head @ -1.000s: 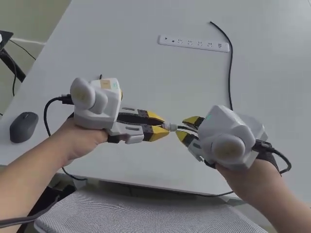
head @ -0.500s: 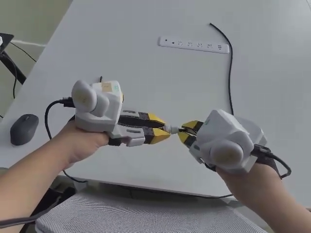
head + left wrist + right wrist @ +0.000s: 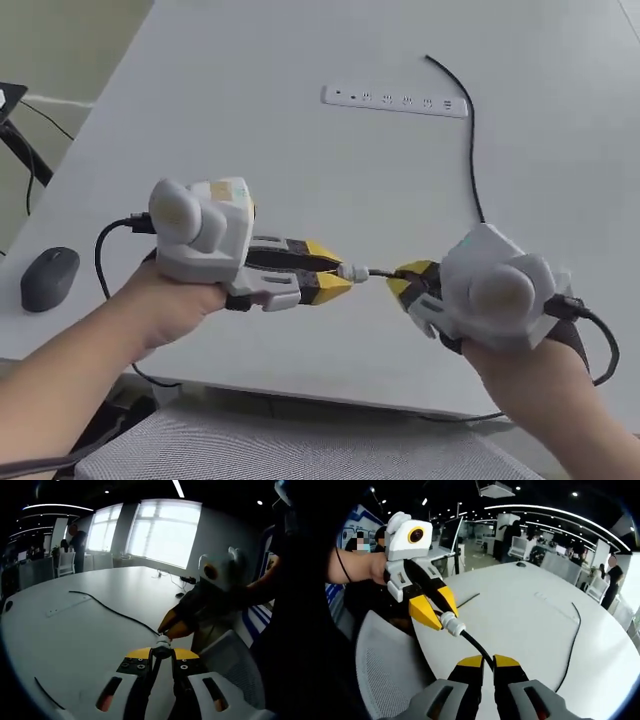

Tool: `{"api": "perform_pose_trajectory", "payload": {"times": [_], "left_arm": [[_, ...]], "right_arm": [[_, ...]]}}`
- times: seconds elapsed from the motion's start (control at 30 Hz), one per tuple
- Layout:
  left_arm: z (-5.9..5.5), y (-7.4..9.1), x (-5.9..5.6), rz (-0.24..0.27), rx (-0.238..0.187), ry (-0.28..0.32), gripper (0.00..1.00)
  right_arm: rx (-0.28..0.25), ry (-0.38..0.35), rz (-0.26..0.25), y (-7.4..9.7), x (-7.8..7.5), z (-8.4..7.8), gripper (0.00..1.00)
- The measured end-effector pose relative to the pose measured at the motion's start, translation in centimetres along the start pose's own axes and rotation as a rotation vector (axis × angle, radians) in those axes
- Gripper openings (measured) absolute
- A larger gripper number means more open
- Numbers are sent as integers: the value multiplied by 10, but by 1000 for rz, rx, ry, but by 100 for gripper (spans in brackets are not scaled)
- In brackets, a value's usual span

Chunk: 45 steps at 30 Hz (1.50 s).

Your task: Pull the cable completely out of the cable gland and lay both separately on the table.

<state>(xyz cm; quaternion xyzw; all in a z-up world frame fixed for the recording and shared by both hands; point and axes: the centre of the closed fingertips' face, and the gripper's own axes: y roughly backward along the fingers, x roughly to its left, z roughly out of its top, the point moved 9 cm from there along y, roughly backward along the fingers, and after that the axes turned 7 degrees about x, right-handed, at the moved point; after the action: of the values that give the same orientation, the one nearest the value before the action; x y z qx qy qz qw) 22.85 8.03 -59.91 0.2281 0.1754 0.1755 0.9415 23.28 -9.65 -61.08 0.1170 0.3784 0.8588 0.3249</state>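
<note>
Left gripper: clenched on the cable gland. The white fitting is pinched at the very tips of its yellow jaws and sticks out ahead of them, toward the other gripper.
Right gripper: closed on the cable, grasping the black lead just in front of its own jaw tips. In the right gripper view the lead rises from between the jaws and runs straight into the gland.
Where the cable is: between the two grippers, with a short bare stretch bridging the gap. One end is in the right jaws and the other is not yet out of the gland.
Why held this way: the grippers face each other nose to nose along one line, so a pull apart would run along the cable's axis — likely the cleanest way to draw it out without bending it at the gland's mouth.
Height: both grippers are held up off the table, near its front edge, with nothing resting on the surface beneath them.
Step in hand: the pull itself, by the look of it; laying both parts down is yet to come.
Beyond the grippers: a power strip and its black cord lie well ahead of the jaws, clear of the work.
Risk: the gland is held only at the tips — it could slip if the cable binds.
</note>
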Motion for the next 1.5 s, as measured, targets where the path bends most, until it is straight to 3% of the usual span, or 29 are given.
{"api": "perform_pose_trajectory", "payload": {"times": [0.13, 0.47, 1.0, 1.27, 1.43, 1.5], "left_arm": [[-1, 0, -1, -1, 6, -4, 15], [-3, 1, -2, 2, -6, -1, 15], [-2, -2, -2, 7, -7, -7, 15], [-2, -2, 0, 12, 1, -12, 15], [0, -1, 3, 17, 0, -10, 15], [1, 1, 4, 19, -5, -1, 15]], "right_arm": [[19, -112, 0, -4, -7, -14, 1], [45, -253, -19, -11, -14, -32, 0], [86, -368, -26, -17, -20, -48, 0], [79, -297, -49, -15, -18, -48, 1], [79, -195, -63, -10, -14, -47, 2], [44, -154, -48, -6, -11, -42, 4]]}}
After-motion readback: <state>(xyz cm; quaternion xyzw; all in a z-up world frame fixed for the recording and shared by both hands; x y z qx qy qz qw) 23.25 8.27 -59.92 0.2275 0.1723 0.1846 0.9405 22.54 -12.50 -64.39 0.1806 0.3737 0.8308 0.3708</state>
